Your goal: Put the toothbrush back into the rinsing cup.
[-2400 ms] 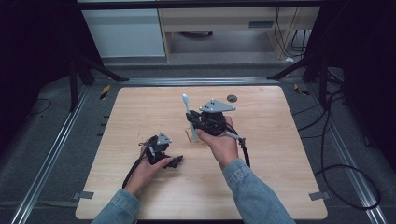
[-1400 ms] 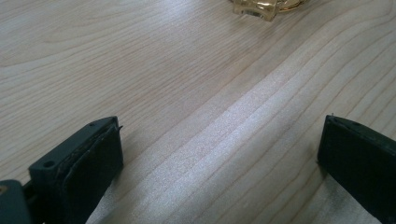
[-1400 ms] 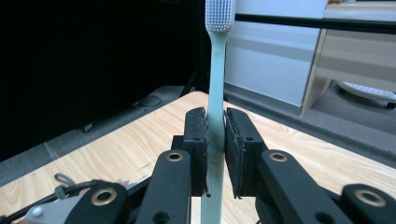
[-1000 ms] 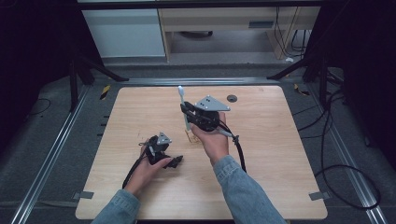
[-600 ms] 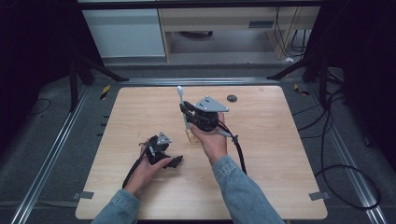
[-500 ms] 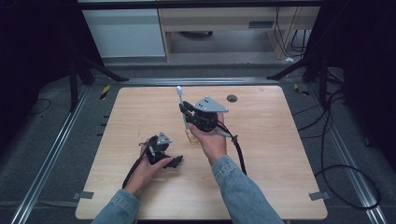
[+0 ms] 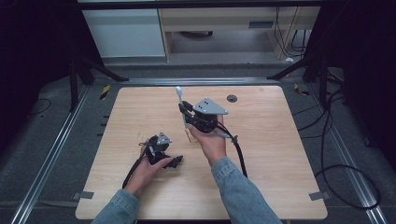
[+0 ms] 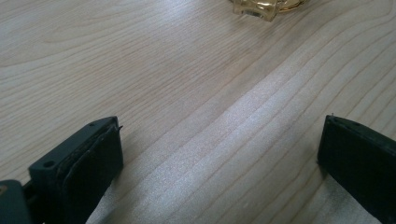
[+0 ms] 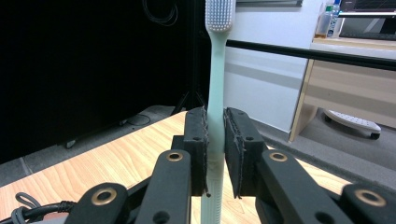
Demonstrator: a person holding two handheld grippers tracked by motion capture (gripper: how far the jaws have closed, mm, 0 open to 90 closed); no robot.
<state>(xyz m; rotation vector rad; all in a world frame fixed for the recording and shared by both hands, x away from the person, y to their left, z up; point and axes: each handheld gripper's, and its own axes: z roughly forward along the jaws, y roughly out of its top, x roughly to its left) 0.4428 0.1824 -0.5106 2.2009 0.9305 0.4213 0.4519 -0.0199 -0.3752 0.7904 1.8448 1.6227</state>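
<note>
From the high view, the right tool is up above the middle of the wooden counter, clamped on a pale toothbrush that stands upright, bristles topmost. The left tool sits low on the counter, nearer the person and well apart from the right one. In the left gripper view, the jaws stand wide with bare wood between them, and a yellowish glass thing lies ahead at the frame's top edge. In the right gripper view, both pads squeeze the toothbrush's handle, the grey bristle head high above the jaws.
</note>
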